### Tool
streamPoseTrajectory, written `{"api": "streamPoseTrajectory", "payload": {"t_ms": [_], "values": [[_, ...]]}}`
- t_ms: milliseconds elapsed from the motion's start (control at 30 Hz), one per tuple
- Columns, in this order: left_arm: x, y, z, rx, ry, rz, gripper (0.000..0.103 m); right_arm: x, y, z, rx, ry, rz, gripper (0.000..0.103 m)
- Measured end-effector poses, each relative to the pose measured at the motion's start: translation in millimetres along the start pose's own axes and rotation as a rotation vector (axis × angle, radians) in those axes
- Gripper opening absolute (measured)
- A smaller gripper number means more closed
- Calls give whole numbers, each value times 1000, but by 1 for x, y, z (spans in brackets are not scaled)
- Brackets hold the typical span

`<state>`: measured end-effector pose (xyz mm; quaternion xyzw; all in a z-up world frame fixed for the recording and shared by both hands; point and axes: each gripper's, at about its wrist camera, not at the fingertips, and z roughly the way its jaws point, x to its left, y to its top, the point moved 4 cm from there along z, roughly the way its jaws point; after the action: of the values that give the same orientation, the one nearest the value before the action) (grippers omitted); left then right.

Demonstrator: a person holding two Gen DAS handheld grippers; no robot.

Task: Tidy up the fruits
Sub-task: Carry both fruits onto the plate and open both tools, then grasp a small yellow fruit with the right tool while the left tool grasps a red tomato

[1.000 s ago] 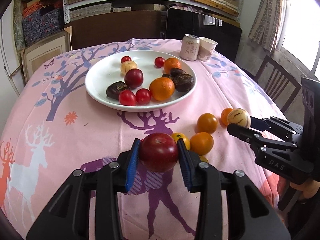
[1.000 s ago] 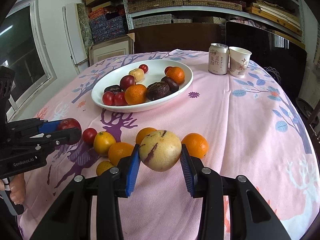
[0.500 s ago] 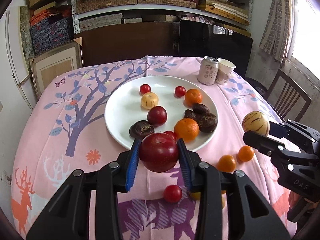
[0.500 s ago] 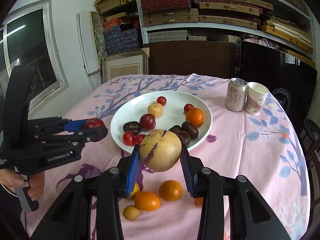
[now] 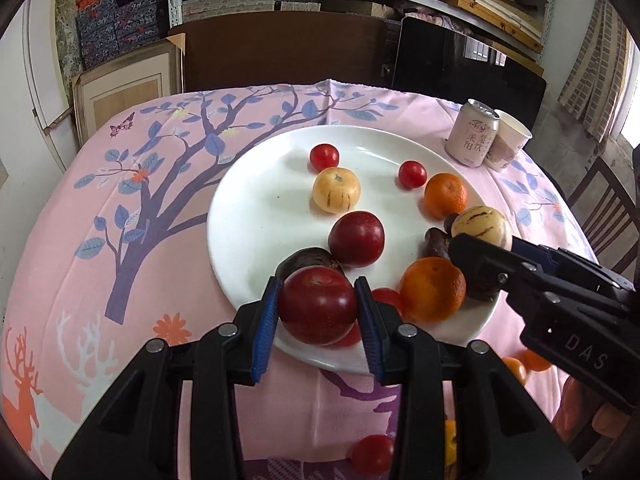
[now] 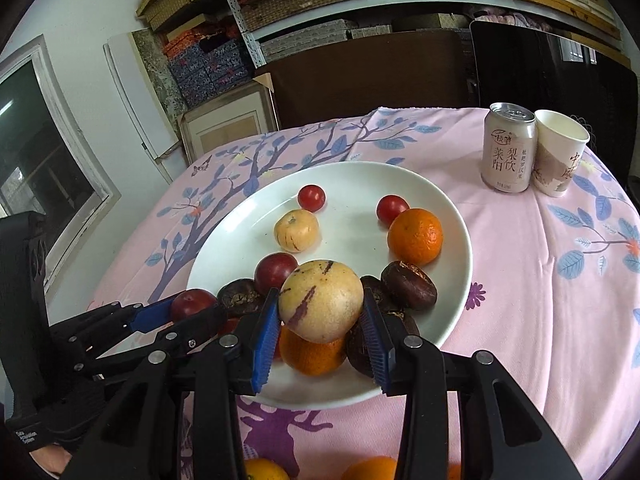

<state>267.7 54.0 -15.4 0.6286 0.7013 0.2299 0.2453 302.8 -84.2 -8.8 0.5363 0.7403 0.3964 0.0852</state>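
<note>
My left gripper (image 5: 317,312) is shut on a dark red plum (image 5: 318,310) and holds it above the near rim of the white plate (image 5: 248,216). My right gripper (image 6: 321,312) is shut on a pale yellow, purple-streaked melon (image 6: 321,300) and holds it above the plate's (image 6: 452,216) near side. The plate holds a second plum (image 5: 356,239), a small striped melon (image 5: 336,190), oranges (image 5: 433,288), cherry tomatoes (image 5: 324,156) and dark brown fruits (image 6: 408,284). Each gripper shows in the other's view: the right one (image 5: 480,236), the left one (image 6: 192,306).
A drink can (image 6: 507,148) and a paper cup (image 6: 560,158) stand behind the plate on the right. Loose oranges (image 6: 370,469) and a cherry tomato (image 5: 372,454) lie on the pink tablecloth near me. Chairs and shelves stand beyond the table.
Both grippers have moved forward with their fruit, from above the loose fruit on the cloth to above the plate's near side. Both stay shut.
</note>
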Motion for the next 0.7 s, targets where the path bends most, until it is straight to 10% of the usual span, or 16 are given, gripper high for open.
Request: {"api": "streamPoseTrajectory", "payload": {"t_ms": [700], "values": [[-14,-20,-42,-77,85,49,83,-21,-37,-68,-76,60,75,61]]}}
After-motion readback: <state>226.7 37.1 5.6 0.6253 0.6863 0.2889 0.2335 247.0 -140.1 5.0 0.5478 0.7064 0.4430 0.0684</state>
